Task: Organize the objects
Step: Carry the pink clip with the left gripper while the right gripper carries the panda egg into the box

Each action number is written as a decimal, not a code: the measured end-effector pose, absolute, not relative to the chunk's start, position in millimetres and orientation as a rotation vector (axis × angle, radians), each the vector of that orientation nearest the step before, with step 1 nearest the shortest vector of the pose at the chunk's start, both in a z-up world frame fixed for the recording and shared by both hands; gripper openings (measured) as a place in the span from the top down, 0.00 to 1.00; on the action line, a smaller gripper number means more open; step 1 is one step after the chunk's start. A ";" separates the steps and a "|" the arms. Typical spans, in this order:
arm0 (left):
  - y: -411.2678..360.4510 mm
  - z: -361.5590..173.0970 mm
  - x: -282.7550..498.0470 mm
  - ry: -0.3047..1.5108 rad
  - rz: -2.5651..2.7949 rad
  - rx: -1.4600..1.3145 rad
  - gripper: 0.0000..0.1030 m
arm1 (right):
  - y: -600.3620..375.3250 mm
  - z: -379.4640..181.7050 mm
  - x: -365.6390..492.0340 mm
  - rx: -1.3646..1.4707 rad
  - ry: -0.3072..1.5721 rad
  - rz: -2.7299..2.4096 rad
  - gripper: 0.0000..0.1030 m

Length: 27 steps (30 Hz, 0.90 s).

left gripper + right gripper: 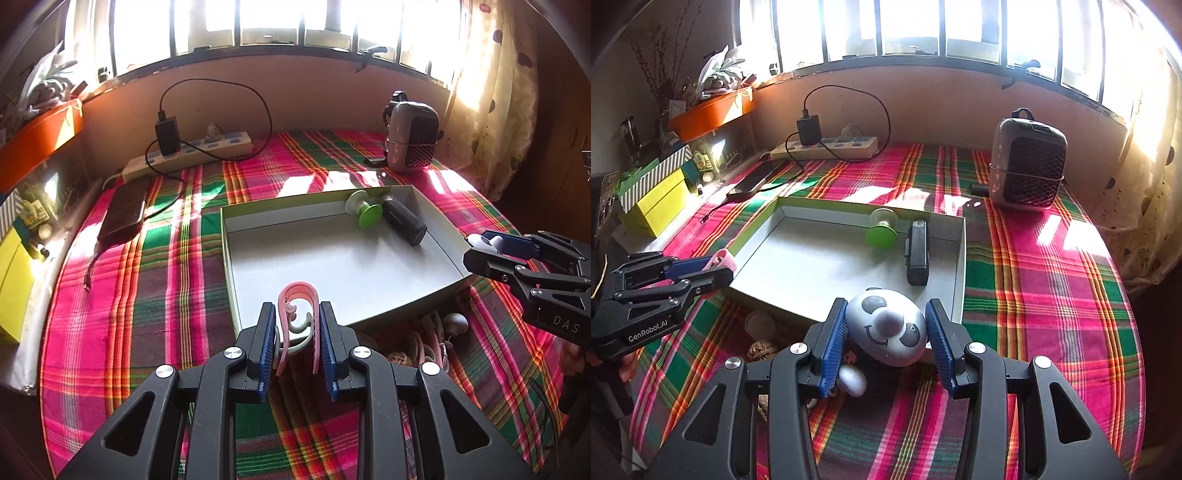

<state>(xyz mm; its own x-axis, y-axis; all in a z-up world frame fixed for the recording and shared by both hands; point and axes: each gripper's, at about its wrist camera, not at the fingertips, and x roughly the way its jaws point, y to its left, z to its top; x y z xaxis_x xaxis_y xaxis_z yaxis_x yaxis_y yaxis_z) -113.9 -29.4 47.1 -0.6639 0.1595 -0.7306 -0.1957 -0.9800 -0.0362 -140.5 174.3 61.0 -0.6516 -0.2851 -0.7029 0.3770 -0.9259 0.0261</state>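
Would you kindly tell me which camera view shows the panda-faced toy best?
The right wrist view: the panda-faced toy sits close up between the right tongs, with its eyes, nose and smile plain. The left wrist view shows only a small white bit of it poking out of those tongs at the right edge.

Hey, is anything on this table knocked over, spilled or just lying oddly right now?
Nothing is spilled or visibly broken. In the grey tray, the green suction cup lies tipped on its side next to the black stapler-like block. A small heap of loose items sits unsorted on the plaid cloth in front of the tray.
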 end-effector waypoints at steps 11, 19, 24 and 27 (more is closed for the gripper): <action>-24.8 41.0 -151.6 0.052 2.687 -1.203 0.79 | 143.9 62.8 -197.1 1.070 0.158 -2.481 0.57; -23.6 32.0 -169.4 0.056 2.687 -1.236 0.80 | 124.9 53.2 -230.6 1.116 0.168 -2.429 0.57; -22.6 26.5 -177.6 0.053 2.681 -1.259 0.79 | 112.7 46.1 -244.6 1.140 0.177 -2.393 0.57; -22.4 23.1 -181.7 0.054 2.681 -1.271 0.79 | 106.5 42.0 -250.4 1.151 0.174 -2.375 0.57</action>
